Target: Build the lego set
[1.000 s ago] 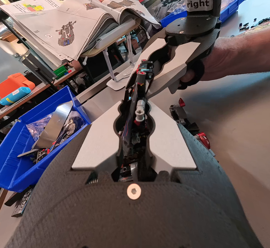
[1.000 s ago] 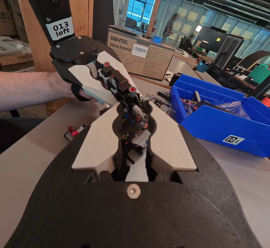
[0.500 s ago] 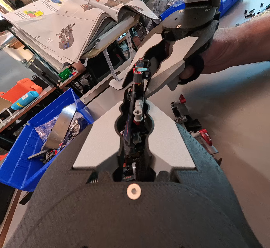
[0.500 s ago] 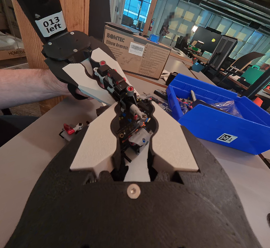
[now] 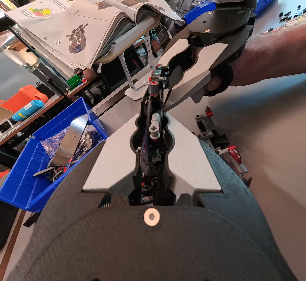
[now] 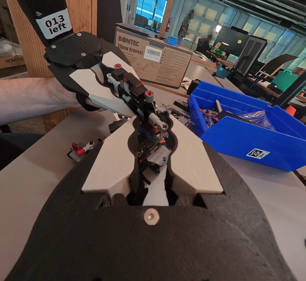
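- Left wrist view: the left gripper (image 5: 153,124) has its two pale grey fingers (image 5: 115,160) closed onto a long black Lego Technic assembly with grey axle connectors and red pins (image 5: 154,100). The assembly runs forward along the slot between the fingers and is held off the table.
- Its far end enters the right gripper (image 5: 167,94), held by a hand (image 5: 258,64) coming in from the right; those fingers converge on the assembly.
- Loose grey, black and red Lego pieces (image 5: 213,134) lie on the grey table (image 5: 265,140) just right of the left gripper.
- A blue plastic bin of bagged parts (image 5: 31,173) sits to the left; an open instruction booklet on a stand (image 5: 79,24) is behind it.
- Right wrist view: the right gripper (image 6: 151,122) clamps the assembly's (image 6: 145,107) lower end; the left gripper (image 6: 122,105) clamps the upper end, tilted up to the left.
- A second blue bin (image 6: 248,143) stands to the right.
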Demonstrator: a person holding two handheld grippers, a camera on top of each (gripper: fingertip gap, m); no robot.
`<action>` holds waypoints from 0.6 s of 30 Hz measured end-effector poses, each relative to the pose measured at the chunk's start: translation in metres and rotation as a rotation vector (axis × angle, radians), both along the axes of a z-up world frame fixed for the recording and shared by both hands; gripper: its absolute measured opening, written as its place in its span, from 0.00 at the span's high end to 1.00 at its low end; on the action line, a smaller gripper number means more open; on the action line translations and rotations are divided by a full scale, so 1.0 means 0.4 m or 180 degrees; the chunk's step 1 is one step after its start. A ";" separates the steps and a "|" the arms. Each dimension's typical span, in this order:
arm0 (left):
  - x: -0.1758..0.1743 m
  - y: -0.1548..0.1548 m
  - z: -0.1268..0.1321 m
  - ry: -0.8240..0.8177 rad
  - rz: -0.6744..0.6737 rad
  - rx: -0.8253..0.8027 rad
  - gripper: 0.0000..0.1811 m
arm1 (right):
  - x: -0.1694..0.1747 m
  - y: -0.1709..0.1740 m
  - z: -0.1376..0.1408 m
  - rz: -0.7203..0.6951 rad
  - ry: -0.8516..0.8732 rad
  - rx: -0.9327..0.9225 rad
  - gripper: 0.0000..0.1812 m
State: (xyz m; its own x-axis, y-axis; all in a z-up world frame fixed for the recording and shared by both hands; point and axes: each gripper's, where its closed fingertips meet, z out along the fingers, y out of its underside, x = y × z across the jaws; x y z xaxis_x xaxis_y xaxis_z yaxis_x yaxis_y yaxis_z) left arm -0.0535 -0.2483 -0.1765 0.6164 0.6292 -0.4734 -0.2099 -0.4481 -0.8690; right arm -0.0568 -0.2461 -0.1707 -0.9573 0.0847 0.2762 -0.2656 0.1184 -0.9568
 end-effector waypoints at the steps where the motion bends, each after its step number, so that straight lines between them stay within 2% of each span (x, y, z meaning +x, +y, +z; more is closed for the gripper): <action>1: -0.001 0.000 0.000 -0.0006 0.0012 -0.0007 0.89 | -0.001 0.000 0.000 -0.0011 0.0003 0.0001 0.84; 9: -0.006 0.003 0.005 -0.0118 -0.0074 0.0161 0.88 | -0.006 0.003 0.003 -0.0030 -0.0061 -0.0044 0.85; 18: 0.007 -0.009 -0.008 -0.0044 0.0028 0.0006 0.83 | -0.001 0.007 -0.008 0.0050 -0.0018 0.0027 0.84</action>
